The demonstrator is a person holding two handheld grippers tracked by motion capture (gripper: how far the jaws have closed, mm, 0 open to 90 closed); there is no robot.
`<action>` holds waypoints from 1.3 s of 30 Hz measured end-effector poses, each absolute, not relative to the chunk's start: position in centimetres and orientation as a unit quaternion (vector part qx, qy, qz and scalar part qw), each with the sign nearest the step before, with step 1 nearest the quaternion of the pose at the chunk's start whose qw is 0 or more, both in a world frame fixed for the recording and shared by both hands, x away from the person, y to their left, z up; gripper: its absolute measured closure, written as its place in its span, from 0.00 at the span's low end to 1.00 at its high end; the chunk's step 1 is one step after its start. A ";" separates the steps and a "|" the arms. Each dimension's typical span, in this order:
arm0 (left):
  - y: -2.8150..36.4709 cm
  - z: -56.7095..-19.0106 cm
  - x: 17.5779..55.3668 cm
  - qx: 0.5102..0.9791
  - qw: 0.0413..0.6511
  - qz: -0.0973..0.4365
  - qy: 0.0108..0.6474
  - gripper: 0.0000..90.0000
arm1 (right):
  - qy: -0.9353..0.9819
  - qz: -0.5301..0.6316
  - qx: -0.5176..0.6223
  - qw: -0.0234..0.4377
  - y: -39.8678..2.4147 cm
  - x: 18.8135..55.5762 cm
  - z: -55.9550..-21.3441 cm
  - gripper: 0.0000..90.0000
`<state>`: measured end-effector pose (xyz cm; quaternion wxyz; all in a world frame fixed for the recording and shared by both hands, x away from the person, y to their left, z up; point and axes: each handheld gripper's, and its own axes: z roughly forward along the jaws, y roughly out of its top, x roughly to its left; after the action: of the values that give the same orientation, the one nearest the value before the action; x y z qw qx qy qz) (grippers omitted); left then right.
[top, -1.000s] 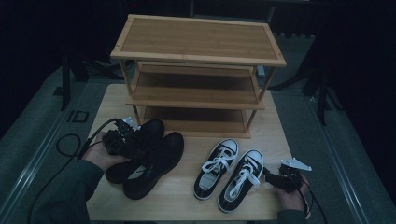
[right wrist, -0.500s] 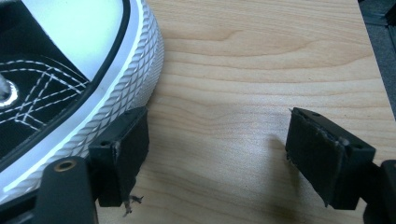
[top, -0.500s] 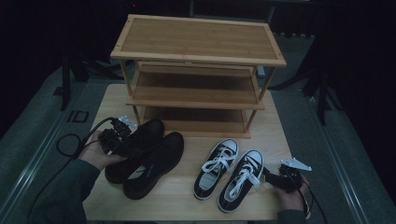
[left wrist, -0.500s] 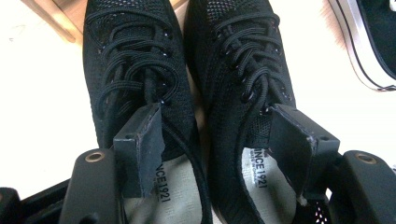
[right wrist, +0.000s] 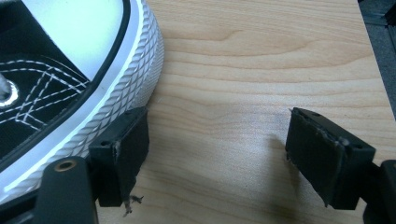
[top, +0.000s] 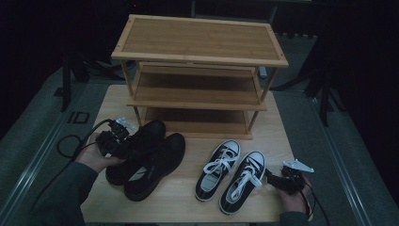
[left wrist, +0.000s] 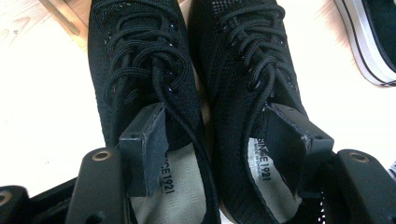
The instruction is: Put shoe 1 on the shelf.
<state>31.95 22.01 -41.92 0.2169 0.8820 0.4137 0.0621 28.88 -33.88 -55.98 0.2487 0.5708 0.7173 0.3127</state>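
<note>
A pair of black knit shoes [top: 155,160] lies at the table's front left, heels toward me. My left gripper [top: 126,143] is at their heels. In the left gripper view it [left wrist: 217,121] has one pad inside each shoe's opening, with the two inner collars [left wrist: 224,140] between them. Its jaws have just been closing a little but stand wide, and the pads are not pressing. A black-and-white pair of sneakers [top: 230,172] lies at the front right. My right gripper [top: 273,178] is open beside the right sneaker's rubber sole [right wrist: 121,88], above bare wood [right wrist: 217,126].
A three-tier wooden shoe rack [top: 197,47] stands at the back of the wooden table [top: 268,136], all its shelves bare. Dark floor and stands surround the table. A cable trails from my left gripper off the table's left edge.
</note>
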 end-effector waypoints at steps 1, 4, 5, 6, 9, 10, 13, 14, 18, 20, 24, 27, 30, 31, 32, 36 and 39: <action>22.0 -42.0 31.9 0.882 0.216 0.063 0.413 0.44 | 0.717 0.313 0.571 0.249 -33.9 28.9 -56.0 0.24; 22.0 -42.1 31.9 0.883 0.215 0.061 0.413 0.43 | 0.717 0.313 0.571 0.249 -33.9 28.9 -56.0 0.24; 22.0 -42.1 31.9 0.883 0.214 0.060 0.413 0.43 | 0.717 0.313 0.571 0.249 -33.9 28.9 -56.0 0.24; 21.9 -42.2 31.9 0.883 0.213 0.059 0.413 0.43 | 0.717 0.313 0.571 0.249 -33.9 28.9 -56.0 0.24; 21.8 -42.3 31.8 0.883 0.212 0.056 0.415 0.43 | 0.717 0.313 0.571 0.249 -33.9 28.9 -56.0 0.24; 21.8 -42.4 31.8 0.883 0.212 0.056 0.415 0.43 | 0.717 0.313 0.571 0.249 -33.9 28.9 -56.0 0.24; 21.7 -42.5 31.8 0.884 0.211 0.054 0.415 0.42 | 0.717 0.313 0.571 0.249 -33.9 28.9 -56.0 0.24; 21.8 -42.5 31.8 0.884 0.211 0.052 0.415 0.42 | 0.717 0.313 0.571 0.249 -33.9 28.9 -56.0 0.24; 21.9 -42.6 31.8 0.885 0.208 0.050 0.414 0.42 | 0.717 0.313 0.571 0.249 -33.9 28.9 -56.0 0.24; 21.9 -42.8 31.7 0.885 0.208 0.049 0.415 0.41 | 0.717 0.313 0.571 0.249 -33.9 28.9 -56.0 0.24; 22.0 -42.9 31.7 0.882 0.209 0.046 0.420 0.41 | 0.717 0.313 0.571 0.249 -33.9 28.9 -56.0 0.24; 22.1 -43.0 31.7 0.881 0.208 0.047 0.423 0.40 | 0.717 0.313 0.571 0.249 -33.9 28.9 -56.0 0.24; 22.1 -43.0 31.8 0.878 0.200 0.054 0.431 0.34 | 0.717 0.313 0.571 0.249 -33.9 28.9 -56.0 0.24; 22.1 -43.0 31.8 0.878 0.200 0.054 0.432 0.34 | 0.717 0.313 0.571 0.249 -33.9 28.9 -56.0 0.24; 22.1 -43.1 31.8 0.878 0.201 0.053 0.432 0.34 | 0.717 0.313 0.571 0.249 -33.9 28.9 -56.0 0.24; 22.1 -43.2 31.8 0.880 0.199 0.051 0.429 0.34 | 0.717 0.313 0.571 0.249 -33.9 28.9 -56.0 0.24; 22.0 -43.4 31.7 0.882 0.196 0.047 0.427 0.34 | 0.717 0.313 0.571 0.249 -33.9 28.9 -56.0 0.24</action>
<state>31.74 21.98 -43.43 0.1961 0.8816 0.4267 0.0471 28.88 -33.88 -55.98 0.2486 0.5709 0.7173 0.3125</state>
